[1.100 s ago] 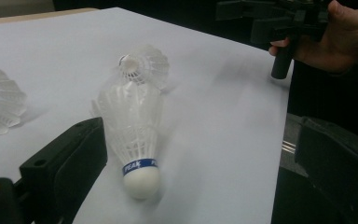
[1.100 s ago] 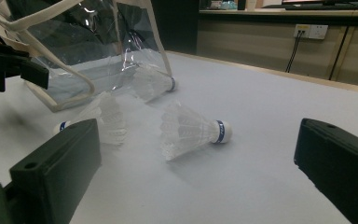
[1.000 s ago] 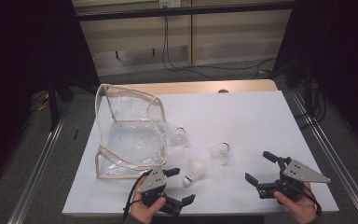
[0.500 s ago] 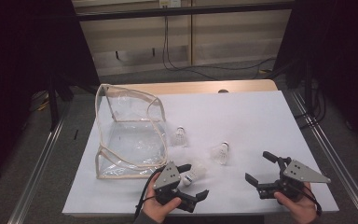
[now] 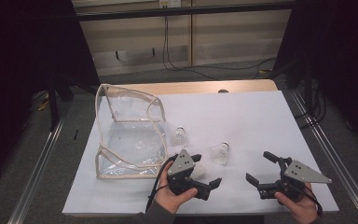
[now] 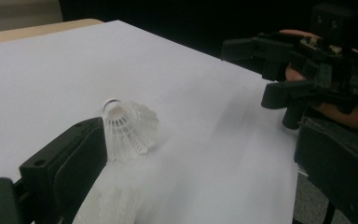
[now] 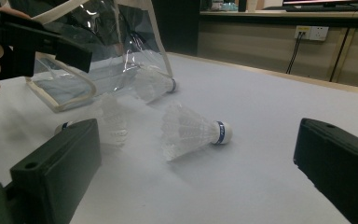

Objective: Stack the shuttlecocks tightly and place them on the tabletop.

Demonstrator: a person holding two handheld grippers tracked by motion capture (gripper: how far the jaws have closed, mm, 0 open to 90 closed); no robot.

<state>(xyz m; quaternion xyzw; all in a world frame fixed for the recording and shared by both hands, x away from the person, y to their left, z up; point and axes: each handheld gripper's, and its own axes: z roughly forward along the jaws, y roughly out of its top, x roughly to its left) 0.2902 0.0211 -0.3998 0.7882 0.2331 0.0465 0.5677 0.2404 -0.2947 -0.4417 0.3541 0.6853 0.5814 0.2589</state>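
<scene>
Three white shuttlecocks lie on the white table top [image 5: 242, 116]. The nearest shuttlecock [image 5: 199, 169] [image 6: 112, 205] lies between the jaws of my left gripper [image 5: 204, 171] [image 6: 200, 163], close against one jaw; the gripper is open. A second shuttlecock [image 5: 220, 152] [image 6: 128, 128] [image 7: 191, 130] lies just beyond. The third shuttlecock [image 5: 180, 136] [image 7: 154, 84] rests by the clear plastic bag [image 5: 126, 135] [image 7: 98, 46]. My right gripper [image 5: 262, 168] [image 7: 200, 168] is open near the front right edge, with nothing between its jaws.
The clear bag with beige trim stands open at the left of the table. A bare wooden strip [image 5: 191, 87] runs along the table's far edge. Metal rails [image 5: 335, 158] flank both sides. In the left gripper view the right gripper [image 6: 261, 72] shows at upper right.
My left gripper has moved right and forward, so the nearest shuttlecock now sits between its jaws. The right gripper has stayed put.
</scene>
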